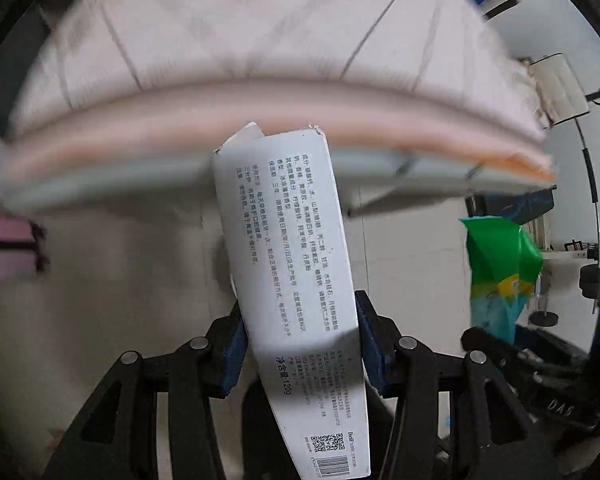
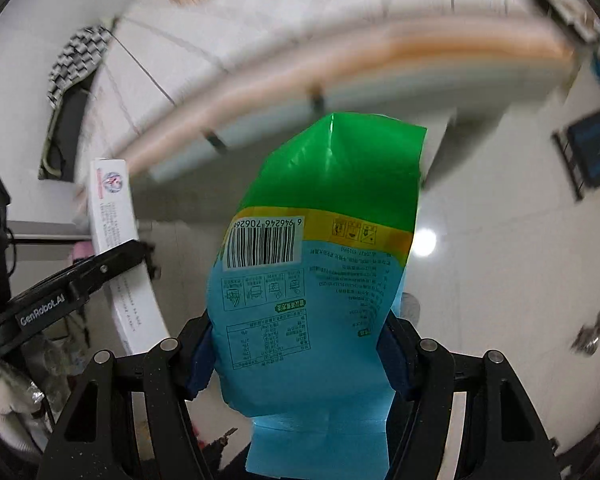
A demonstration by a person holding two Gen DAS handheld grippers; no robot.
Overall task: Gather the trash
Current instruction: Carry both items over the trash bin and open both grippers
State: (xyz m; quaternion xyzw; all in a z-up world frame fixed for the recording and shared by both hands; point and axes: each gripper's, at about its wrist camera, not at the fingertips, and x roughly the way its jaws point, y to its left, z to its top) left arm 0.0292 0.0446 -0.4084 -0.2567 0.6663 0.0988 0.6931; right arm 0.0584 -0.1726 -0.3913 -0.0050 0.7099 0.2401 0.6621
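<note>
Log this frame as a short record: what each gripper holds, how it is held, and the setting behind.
left gripper: shut on white carton, torn flap at its far end, printed side facing camera
right gripper: shut on green and blue snack bag, barcode side showing
carton seen from right wrist, to the left
bag seen from left wrist, to the right
background: blurred pink-edged mattress, glossy floor

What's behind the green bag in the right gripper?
Behind the green bag: blurred table edge and glossy floor. Whatever lies directly behind it is covered.
</note>
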